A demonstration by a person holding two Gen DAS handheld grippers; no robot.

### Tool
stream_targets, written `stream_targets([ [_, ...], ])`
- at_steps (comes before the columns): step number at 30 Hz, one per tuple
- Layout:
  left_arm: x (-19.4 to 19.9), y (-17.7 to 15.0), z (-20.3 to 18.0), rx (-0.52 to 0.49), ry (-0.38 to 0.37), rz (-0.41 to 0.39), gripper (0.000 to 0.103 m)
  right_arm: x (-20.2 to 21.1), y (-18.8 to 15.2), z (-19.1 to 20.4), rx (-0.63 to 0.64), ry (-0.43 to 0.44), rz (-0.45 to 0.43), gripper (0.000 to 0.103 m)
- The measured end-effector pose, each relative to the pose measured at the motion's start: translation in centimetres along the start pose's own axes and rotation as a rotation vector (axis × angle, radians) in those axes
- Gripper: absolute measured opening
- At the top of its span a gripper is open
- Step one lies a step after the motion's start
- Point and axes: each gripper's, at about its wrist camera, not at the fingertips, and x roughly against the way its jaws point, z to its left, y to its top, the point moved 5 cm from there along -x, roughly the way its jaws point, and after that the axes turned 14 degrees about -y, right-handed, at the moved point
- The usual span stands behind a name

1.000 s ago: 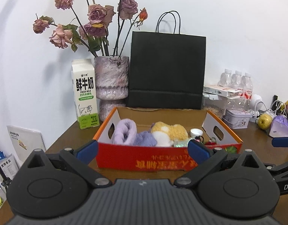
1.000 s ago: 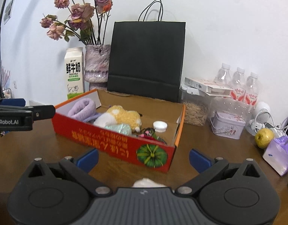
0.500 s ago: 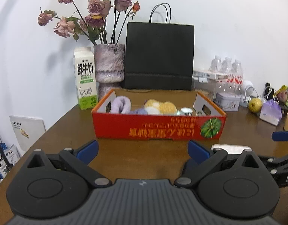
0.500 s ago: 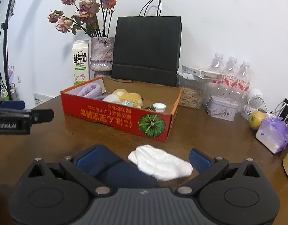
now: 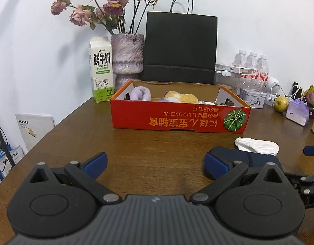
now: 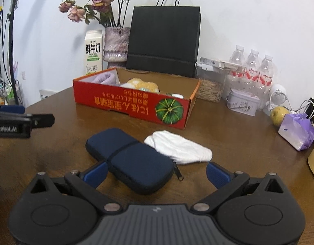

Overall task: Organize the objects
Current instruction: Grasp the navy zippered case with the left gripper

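A red cardboard box with plush toys and small items stands mid-table. A dark blue zip case lies on the table in front of it, with a white folded cloth touching its right side; both also show in the left wrist view, the case and the cloth. My right gripper is open, and the near end of the case lies between its fingers. My left gripper is open and empty over bare table, left of the case.
Behind the box stand a milk carton, a vase of dried roses and a black paper bag. At the right are water bottles, a tin, an apple and a purple bag.
Both grippers have pulled back from the box and dropped lower. The blue case and white cloth have come into view in front of the right gripper.
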Motion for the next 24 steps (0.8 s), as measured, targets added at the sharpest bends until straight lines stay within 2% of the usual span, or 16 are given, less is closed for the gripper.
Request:
stream_targets([
  [13,-0.1,-0.2,0.1,0.01,-0.03,0.029,0.103,-0.5,-0.5,0.4,0.014,0.007,0.018,0.103],
  [18,-1.0,0.1,-2.1,0.008,-0.052,0.07,0.103,-0.4,0.1,-2.3,-0.065,-0.007,0.002,0.103],
  [24,-3.3,0.7,-6.5,0.007,-0.068,0.105,0.103,-0.9,0.0,-7.1,-0.149,-0.082,0.001,0.103],
])
